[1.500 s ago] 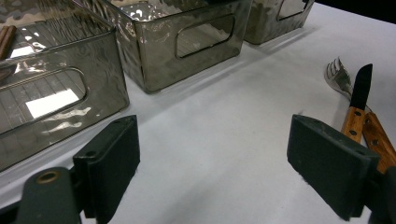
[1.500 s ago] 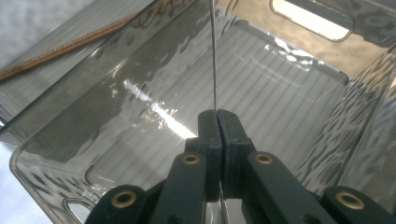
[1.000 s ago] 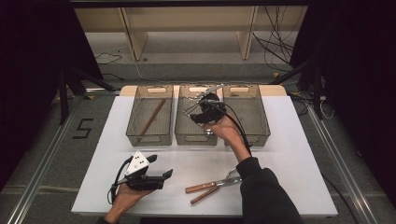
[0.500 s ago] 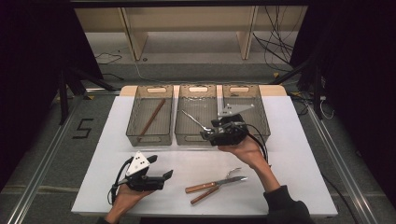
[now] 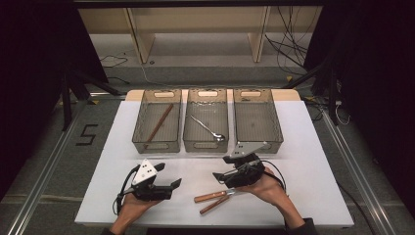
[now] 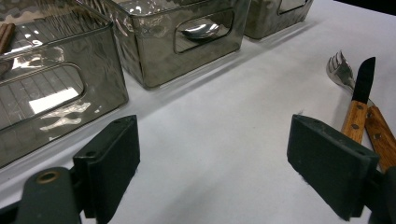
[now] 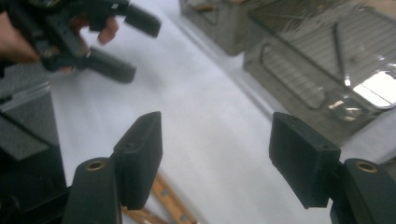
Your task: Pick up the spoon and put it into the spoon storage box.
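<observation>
Right now I am looking down on the white table (image 5: 313,161), smooth and matte, whose near half is lying mostly bare, with broad free room on both flanks and along the front edge. On the dark floor to its left a painted "5" (image 5: 87,134) is reading clearly. Across the far side three smoky translucent bins are sitting in a row, side by side: the left bin (image 5: 147,144) is holding a brown wooden stick (image 5: 159,123), the middle bin (image 5: 192,143) a slim metal spoon (image 5: 208,128), and the right bin (image 5: 276,128) is showing only its ribbed floor.

My right gripper (image 5: 219,179) is hanging just above the table's near middle, its jaws having just been opening; they are standing wide with nothing between them. Directly below it a wooden-handled knife (image 5: 211,197) and a wooden-handled fork (image 5: 214,204) are lying on the table, handles touching, the fork's steel tines gleaming in the left gripper view.

My left gripper (image 5: 169,177) is resting low at the near left, jaws spread wide apart and holding nothing, bare tabletop between them.
</observation>
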### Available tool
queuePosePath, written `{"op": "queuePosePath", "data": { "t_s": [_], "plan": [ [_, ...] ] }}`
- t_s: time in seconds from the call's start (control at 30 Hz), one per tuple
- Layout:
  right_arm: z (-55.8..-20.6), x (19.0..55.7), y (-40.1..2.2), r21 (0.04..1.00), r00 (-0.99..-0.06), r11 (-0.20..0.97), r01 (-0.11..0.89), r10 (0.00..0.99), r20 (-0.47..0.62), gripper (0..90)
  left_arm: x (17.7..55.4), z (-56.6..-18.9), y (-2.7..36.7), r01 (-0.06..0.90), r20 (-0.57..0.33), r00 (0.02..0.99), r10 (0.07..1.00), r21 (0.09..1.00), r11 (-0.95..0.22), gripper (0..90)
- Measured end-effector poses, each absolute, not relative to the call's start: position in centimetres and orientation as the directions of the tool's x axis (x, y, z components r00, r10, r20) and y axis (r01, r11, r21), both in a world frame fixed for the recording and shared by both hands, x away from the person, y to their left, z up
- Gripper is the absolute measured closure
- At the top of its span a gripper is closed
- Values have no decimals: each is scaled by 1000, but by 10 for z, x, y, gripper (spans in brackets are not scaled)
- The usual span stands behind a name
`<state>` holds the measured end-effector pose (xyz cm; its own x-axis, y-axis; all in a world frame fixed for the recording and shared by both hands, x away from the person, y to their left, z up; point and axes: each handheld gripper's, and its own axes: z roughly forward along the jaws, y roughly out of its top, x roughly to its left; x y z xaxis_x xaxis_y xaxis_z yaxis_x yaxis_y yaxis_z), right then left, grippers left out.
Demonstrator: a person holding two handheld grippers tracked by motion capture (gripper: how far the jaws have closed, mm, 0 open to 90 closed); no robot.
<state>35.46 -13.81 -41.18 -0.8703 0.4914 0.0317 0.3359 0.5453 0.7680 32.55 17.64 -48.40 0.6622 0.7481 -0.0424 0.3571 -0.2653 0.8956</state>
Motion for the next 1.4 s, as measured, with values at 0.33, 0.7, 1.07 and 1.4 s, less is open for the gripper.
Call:
{"op": "queuePosePath", "data": {
  "t_s": [0.33, 0.7, 1.07, 1.4],
  "plan": [
    [-421, 348, -129, 732, -909, 612, 299, 417, 23, 356, 325, -484, 177, 352, -35, 664, 747, 896, -270, 171],
    [-447, 350, -113, 605, -949, 755, 252, 314, 3, 340, 325, -484, 175, 349, -28, 664, 747, 895, -277, 171],
    [-458, 349, -102, 535, -959, 812, 234, 284, -12, 343, 325, -484, 175, 349, -20, 668, 744, 891, -289, 171],
    [-459, 349, -100, 525, -960, 819, 230, 280, -17, 357, 325, -484, 175, 350, -27, 666, 746, 894, -280, 171]
  ]
}}
